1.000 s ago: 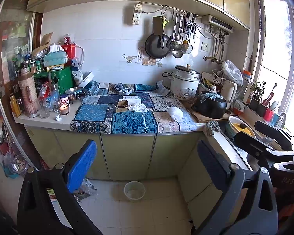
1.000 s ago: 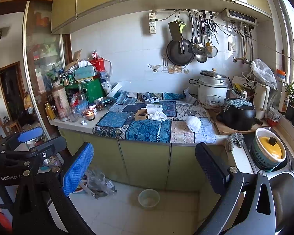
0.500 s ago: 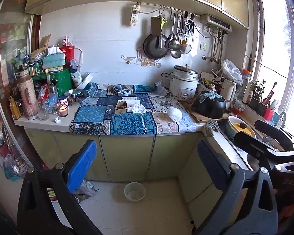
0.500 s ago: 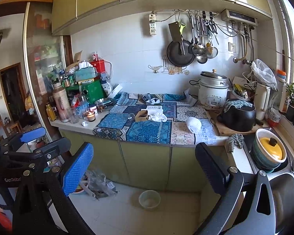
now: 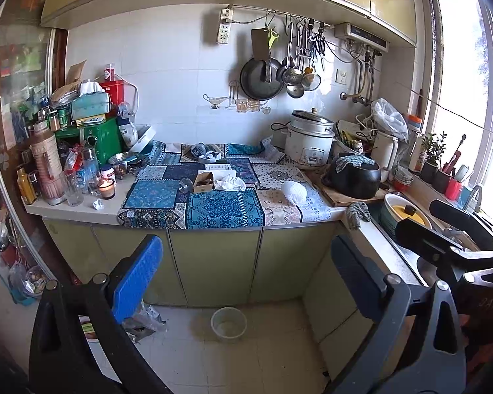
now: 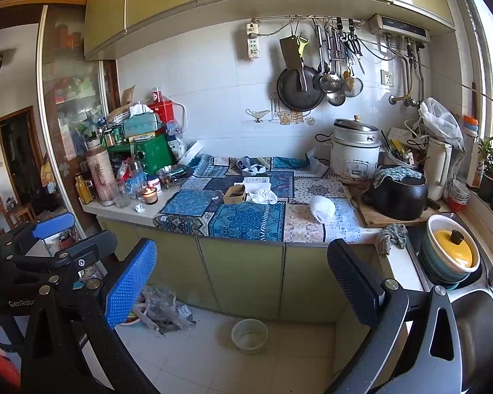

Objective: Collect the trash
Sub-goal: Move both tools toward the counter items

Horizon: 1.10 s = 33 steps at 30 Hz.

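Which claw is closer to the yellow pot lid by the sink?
Right. The right claw reaches out beside the yellow pot lid near the sink; the left claw is off to the far side, by the cluttered counter end.

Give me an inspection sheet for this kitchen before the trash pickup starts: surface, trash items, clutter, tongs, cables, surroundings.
Surface: counter mostly covered by blue patterned cloths.
Job's things: crumpled paper ball on the bare counter edge by a lit candle; crumpled white tissue beside a small cardboard box; white foam net on the cloth; plastic wrappers and a small pail on the floor.
Clutter: bottles, jars and tins at the left end; rice cooker and black pot at the right.
Tongs: left tongs and right tongs open, empty, short of the counter.
Cables: power strip with cords on the wall.
Surroundings: hanging pans, sink, window plants.
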Motion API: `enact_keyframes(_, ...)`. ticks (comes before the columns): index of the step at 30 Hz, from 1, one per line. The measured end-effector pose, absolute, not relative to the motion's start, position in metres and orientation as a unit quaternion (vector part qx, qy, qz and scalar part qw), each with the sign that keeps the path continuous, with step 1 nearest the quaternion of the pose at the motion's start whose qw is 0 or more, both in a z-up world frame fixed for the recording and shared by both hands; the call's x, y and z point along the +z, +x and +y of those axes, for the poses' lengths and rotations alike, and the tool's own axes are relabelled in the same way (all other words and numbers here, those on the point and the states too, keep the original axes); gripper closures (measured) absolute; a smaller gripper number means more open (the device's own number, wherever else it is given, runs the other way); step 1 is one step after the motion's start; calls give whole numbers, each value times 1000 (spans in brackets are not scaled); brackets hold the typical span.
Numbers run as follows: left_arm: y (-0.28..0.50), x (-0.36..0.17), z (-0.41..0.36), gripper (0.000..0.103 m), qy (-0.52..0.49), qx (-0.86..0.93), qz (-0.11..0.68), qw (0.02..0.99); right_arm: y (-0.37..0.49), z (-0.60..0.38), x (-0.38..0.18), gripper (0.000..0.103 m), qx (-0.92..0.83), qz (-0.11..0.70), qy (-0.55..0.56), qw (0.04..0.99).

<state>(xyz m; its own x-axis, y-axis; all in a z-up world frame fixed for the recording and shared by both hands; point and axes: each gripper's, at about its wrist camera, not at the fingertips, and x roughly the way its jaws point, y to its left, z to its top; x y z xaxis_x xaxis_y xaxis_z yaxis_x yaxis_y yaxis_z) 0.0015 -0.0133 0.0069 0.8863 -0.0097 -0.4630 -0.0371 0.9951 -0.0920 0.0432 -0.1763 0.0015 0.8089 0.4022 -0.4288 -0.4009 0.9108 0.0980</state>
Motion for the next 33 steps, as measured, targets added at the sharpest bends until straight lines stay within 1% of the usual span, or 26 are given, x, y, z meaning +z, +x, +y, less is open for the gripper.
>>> enact_keyframes(7,5,5,-11,0,-49,11,238,970,51,-181,0,0,211,229,7,950)
enact_keyframes(15,27,2,-17,0,-52,25,244,968,72,-191,-6,0,217,234,9,947)
enact_keyframes(26,97,-15,-30,0,-73,51,266,960,125,-212,-21,0,203,255,4,946)
enact_keyframes(33,153,-20,-14,0,-76,48,267,960,164,-213,-31,0,177,276,11,945)
